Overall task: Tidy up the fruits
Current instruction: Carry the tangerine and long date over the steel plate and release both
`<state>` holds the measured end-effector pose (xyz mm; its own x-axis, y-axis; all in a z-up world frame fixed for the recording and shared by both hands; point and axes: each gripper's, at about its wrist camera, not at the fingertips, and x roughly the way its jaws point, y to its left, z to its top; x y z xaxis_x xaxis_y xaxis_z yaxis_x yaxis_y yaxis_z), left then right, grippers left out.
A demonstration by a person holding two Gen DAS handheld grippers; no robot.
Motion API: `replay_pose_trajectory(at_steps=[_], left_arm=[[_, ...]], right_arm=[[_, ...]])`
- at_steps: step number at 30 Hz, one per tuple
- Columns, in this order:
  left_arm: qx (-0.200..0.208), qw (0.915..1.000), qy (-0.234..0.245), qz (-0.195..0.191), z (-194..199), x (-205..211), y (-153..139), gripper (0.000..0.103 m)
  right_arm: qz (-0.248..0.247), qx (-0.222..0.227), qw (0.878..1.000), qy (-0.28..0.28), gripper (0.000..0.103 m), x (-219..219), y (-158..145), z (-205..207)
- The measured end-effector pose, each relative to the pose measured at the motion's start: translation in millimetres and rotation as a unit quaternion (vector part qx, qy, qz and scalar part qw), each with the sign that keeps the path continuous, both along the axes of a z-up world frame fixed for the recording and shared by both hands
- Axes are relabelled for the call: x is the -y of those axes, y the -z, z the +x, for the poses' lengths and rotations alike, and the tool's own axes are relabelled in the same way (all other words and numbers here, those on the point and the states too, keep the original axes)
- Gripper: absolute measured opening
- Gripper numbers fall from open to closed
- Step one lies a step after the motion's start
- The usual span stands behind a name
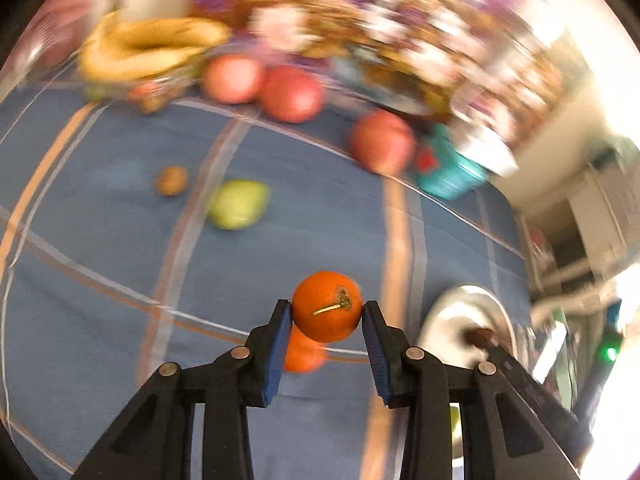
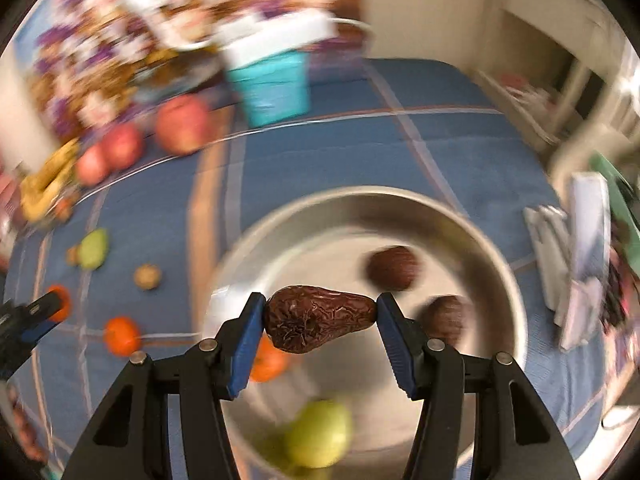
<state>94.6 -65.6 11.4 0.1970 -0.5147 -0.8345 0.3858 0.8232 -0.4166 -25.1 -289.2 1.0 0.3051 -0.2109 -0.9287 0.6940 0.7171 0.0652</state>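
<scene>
My left gripper is shut on a small orange, held above the blue striped cloth; a second orange lies on the cloth just beneath it. My right gripper is shut on a wrinkled brown dried fruit, held over the metal bowl. In the bowl lie two dark brown fruits, a green pear and an orange half hidden by my finger. The right wrist view shows the left gripper at the far left.
On the cloth lie another green pear, a walnut, three red apples and bananas at the far edge. A teal box stands by the flowered bedding. Papers lie right of the bowl.
</scene>
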Motion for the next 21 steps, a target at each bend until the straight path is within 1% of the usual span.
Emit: replay_pose_trajectory(at_steps=[2, 5, 8, 10, 13, 17, 21], left_arm=[[0.004, 0.9993, 0.038, -0.004, -15, 24, -5, 0.039], [0.01, 0.9956, 0.093, -0.007, -37, 61, -7, 0.039], [0.021, 0.9906, 0.135, -0.006, -56, 86, -8, 0.039], [0.034, 0.9878, 0.152, 0.001, -65, 93, -6, 0.039], [0.041, 0.9855, 0.164, 0.012, -67, 105, 3, 0.039], [0.029, 0.9851, 0.169, 0.011, -66, 114, 15, 0.039], [0.025, 0.9836, 0.178, 0.015, -70, 122, 22, 0.04]], right_arm=[[0.005, 0.0, 1.0, 0.027, 0.058, 12, 2, -10], [0.013, 0.01, 0.998, 0.055, 0.058, 26, 3, -22], [0.015, 0.016, 0.997, 0.07, 0.058, 31, 0, -28], [0.015, 0.017, 0.997, 0.075, 0.058, 32, 0, -30], [0.022, 0.018, 0.997, 0.078, 0.058, 35, 2, -32], [0.034, 0.016, 0.996, 0.076, 0.059, 36, 6, -32], [0.048, 0.015, 0.996, 0.076, 0.059, 37, 11, -29]])
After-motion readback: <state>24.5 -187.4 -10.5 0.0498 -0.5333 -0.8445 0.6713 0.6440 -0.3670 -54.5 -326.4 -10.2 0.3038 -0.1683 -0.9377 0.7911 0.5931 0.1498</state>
